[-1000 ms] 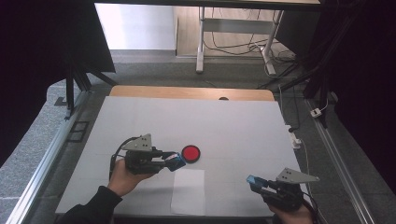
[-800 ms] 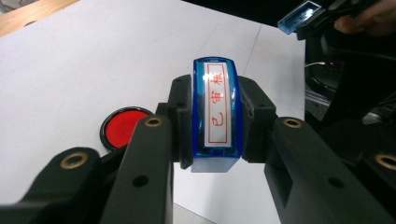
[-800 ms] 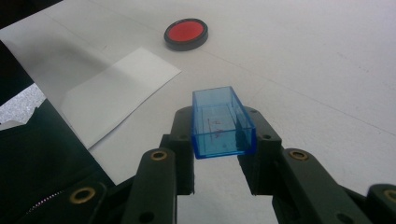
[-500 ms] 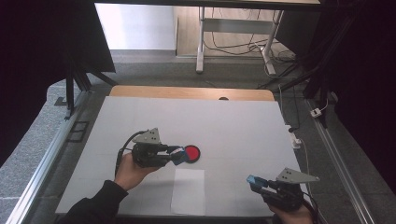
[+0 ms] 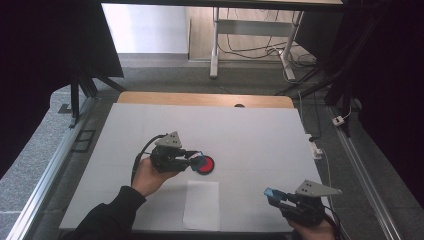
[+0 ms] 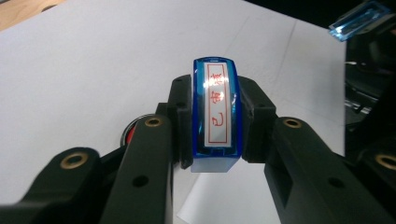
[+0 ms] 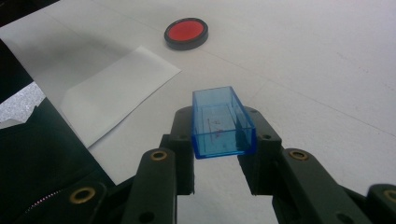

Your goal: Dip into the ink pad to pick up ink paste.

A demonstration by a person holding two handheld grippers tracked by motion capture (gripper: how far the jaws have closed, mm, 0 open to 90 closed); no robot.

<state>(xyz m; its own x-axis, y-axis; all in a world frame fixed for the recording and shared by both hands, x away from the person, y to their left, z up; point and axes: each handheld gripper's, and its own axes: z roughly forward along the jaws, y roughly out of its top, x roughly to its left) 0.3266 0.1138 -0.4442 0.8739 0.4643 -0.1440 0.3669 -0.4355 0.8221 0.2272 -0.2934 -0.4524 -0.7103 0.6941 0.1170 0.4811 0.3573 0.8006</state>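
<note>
Stamp [image 6: 215, 114], a blue block with a red-lettered label, sits clamped in the left gripper [image 5: 196, 159], right over the round red ink pad [image 5: 205, 164] in its black case. Right gripper [image 5: 274, 195] grips 1 empty clear blue cap [image 7: 222, 122], near the white paper sheet [image 5: 201, 205] on the table [image 5: 250, 130].
</note>
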